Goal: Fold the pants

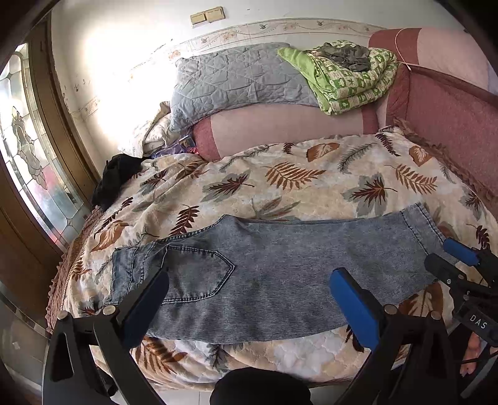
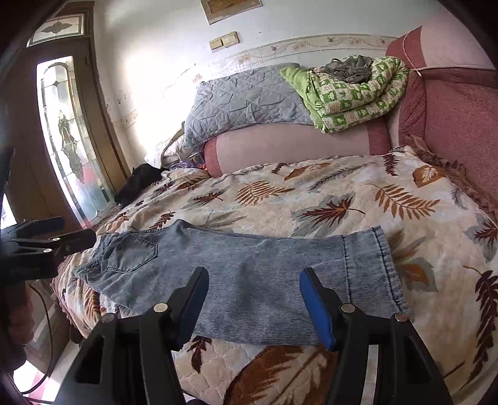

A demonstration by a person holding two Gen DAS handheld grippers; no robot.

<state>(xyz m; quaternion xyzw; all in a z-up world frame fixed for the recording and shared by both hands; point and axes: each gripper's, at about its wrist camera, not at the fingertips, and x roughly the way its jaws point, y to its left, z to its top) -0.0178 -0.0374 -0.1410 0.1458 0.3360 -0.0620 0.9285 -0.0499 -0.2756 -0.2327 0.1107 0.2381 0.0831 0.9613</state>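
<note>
Denim, acid-washed: pants (image 1: 264, 280) lie flat along bed (image 1: 311, 187) front edge, legs stacked for folding | waist lower left, hem right | left gripper (image 1: 249, 299) jaws spread, empty, above seat | right gripper (image 2: 253, 299) jaws spread, empty, near hem

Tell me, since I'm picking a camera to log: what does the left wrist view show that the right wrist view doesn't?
Only the left wrist view: the right claw open beside the hem, and the back pocket close up.

Only the right wrist view: a framed picture on the wall, the door's top pane, and the left claw near the waistband.

Both: the jeans lying flat across the leaf-print bedspread, the grey pillow and the green quilt. Neither claw grips cloth.
</note>
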